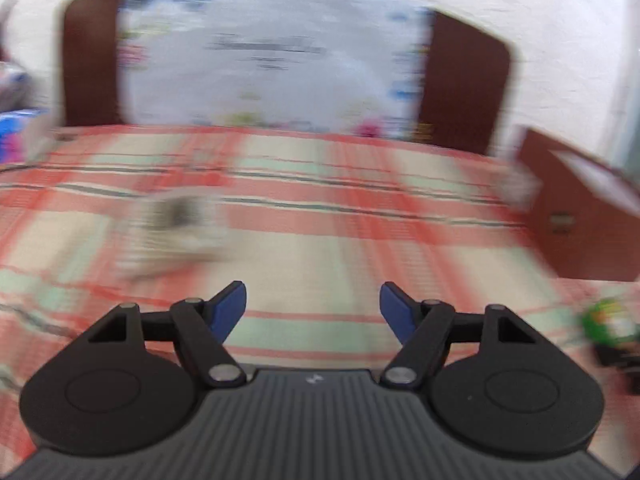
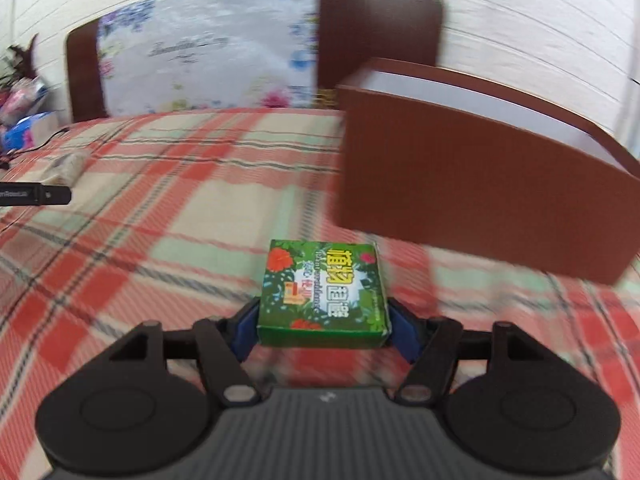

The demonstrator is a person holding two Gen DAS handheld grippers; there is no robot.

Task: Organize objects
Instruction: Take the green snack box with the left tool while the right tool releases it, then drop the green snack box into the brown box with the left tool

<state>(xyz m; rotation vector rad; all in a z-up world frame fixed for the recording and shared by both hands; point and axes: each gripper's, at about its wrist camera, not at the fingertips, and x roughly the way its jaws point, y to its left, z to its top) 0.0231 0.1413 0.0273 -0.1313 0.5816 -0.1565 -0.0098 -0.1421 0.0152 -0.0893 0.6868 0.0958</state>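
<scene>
small green flower-printed box (image 2: 323,294) clamped in right gripper (image 2: 323,326); left gripper (image 1: 313,312) fingers apart

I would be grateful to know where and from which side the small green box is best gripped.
Grip the green box across its two short side walls, coming in low from its near end, as the right gripper does now with a blue pad on either side. Its flat, parallel sides suit the pads, and its printed top stays clear, probably easing placement in the brown box.
</scene>
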